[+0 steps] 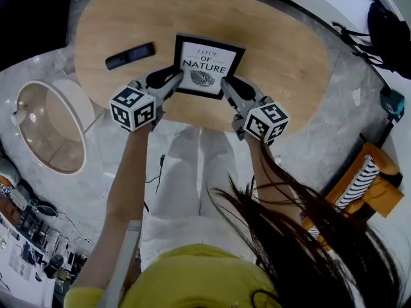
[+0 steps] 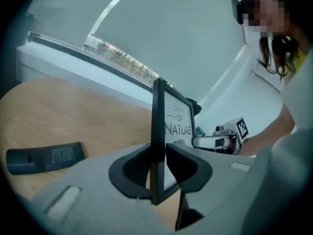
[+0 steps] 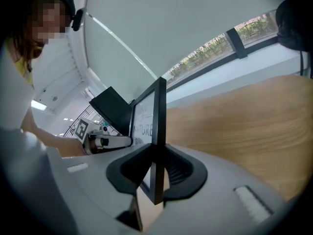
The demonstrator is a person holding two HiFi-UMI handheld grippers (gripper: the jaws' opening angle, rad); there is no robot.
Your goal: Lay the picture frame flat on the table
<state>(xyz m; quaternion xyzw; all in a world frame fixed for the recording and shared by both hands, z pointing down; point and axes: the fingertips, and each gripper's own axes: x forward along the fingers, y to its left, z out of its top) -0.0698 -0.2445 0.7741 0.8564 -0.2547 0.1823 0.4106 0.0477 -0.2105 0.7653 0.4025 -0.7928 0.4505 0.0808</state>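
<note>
Grey marbled floor point(image 1: 321, 140) all around, seen steeply from above. On it, an oval wooden table point(image 1: 276, 43), filling the upper middle of the head view. Below the table's near edge, a person point(image 1: 186, 191) in white trousers and a yellow top, both forearms reaching forward. To the left on the floor, a round pale-rimmed stand point(image 1: 48, 127), apart from the table.

Over the near part of the table, a black picture frame point(image 1: 207, 66), held between the two tools and not lying flat. Tilted, printed face turned up toward the head camera, top edge farther from the person. White print with "OF NATURE" and a leaf. Behind it, a black back prop point(image 3: 112, 109) sticking out, seen in the right gripper view. Contact between bottom edge and wood: not decidable.

Left gripper point(image 1: 170, 82) clamped on the frame's left edge, pads pressing front and back, frame edge-on between the jaws in the left gripper view. Right gripper point(image 1: 226, 87) likewise closed on the frame's right edge, pads tight on both faces.

Left of the frame, flat on the tabletop and apart from it, a dark remote control point(image 1: 130, 55).
</note>
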